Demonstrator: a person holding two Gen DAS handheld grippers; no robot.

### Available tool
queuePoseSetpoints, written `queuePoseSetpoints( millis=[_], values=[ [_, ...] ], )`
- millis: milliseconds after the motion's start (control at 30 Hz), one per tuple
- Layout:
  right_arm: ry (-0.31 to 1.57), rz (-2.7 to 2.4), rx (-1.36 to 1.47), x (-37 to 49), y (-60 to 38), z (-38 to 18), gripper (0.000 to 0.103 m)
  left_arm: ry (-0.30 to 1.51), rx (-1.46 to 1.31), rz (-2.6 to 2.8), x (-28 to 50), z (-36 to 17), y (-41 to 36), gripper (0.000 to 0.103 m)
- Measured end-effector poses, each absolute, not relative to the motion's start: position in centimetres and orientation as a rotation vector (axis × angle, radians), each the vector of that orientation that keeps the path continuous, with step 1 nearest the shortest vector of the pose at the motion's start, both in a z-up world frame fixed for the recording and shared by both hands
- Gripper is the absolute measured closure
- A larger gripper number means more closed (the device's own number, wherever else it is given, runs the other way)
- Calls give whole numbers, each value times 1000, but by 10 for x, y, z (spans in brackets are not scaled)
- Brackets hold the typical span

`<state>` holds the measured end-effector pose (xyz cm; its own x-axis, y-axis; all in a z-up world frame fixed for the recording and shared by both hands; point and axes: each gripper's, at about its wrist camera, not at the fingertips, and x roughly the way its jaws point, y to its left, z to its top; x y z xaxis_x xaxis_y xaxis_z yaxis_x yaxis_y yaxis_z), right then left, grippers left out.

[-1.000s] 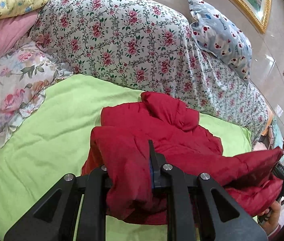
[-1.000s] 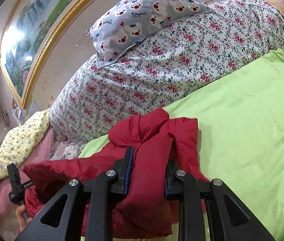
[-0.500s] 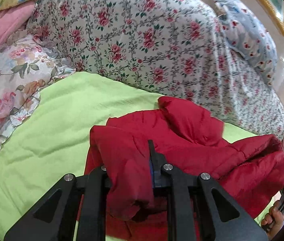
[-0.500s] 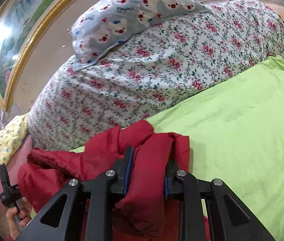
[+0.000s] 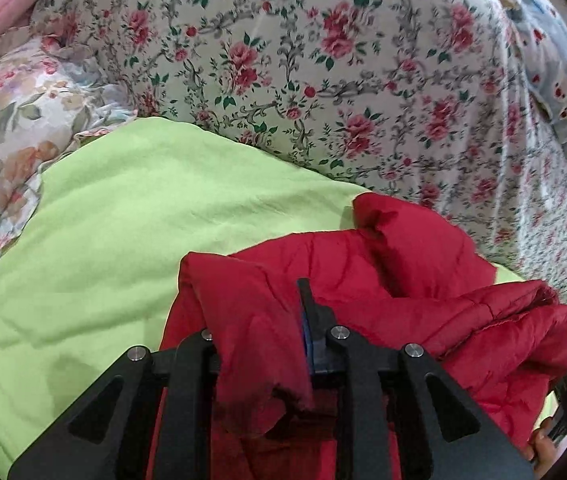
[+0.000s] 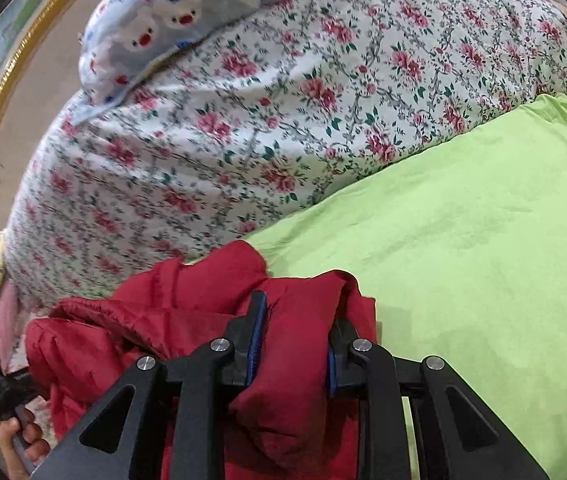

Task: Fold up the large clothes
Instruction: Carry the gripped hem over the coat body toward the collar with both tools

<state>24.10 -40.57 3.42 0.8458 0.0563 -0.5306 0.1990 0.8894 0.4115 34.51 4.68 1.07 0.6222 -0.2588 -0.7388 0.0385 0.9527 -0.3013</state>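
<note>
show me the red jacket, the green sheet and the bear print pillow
red jacket (image 5: pixel 423 264), left wrist view, puffy upper body panel
green sheet (image 6: pixel 463 248), right wrist view, bare middle
bear print pillow (image 6: pixel 179 12), right wrist view, printed face

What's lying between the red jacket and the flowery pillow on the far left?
Only bare green sheet: in the left wrist view it runs uncovered from the red jacket, held in the left gripper, to the ruffled floral pillow.

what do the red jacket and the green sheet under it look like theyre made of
Red jacket: seemingly a padded synthetic shell, nylon or polyester, with a slight sheen; puffy quilted seams show and it bulges between both grippers' fingers. Green sheet: probably woven cotton or a blend, matte, with soft shallow creases and no shine.
</note>
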Motion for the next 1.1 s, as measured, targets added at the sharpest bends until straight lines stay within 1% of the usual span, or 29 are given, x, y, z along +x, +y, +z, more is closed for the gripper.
queuePoseSetpoints(
  millis=[267, 433, 567, 600, 700, 867, 933, 1100],
  values=[
    [624, -132, 461, 279, -411, 7, 78, 898, -215, -145, 373, -16, 23, 82],
    [653, -152, 465, 296, -412, -2, 78, 920, -221, -152, 386, -24, 20, 81],
    [670, -160, 460, 304, -413, -6, 78, 922, -275, -181, 386, -24, 29, 79],
    [672, -162, 463, 305, -413, -7, 78, 917, -283, -190, 382, -22, 31, 78],
    [674, -167, 458, 305, -413, -8, 78, 895, -281, -202, 368, -12, 36, 71],
    [675, -170, 445, 307, -412, -7, 77, 852, -262, -215, 335, 6, 48, 56],
    [676, -173, 445, 308, -412, -7, 77, 835, -261, -219, 320, 14, 54, 53],
    [680, -187, 444, 311, -412, -7, 76, 800, -274, -308, 274, 37, 57, 53]
  ],
)
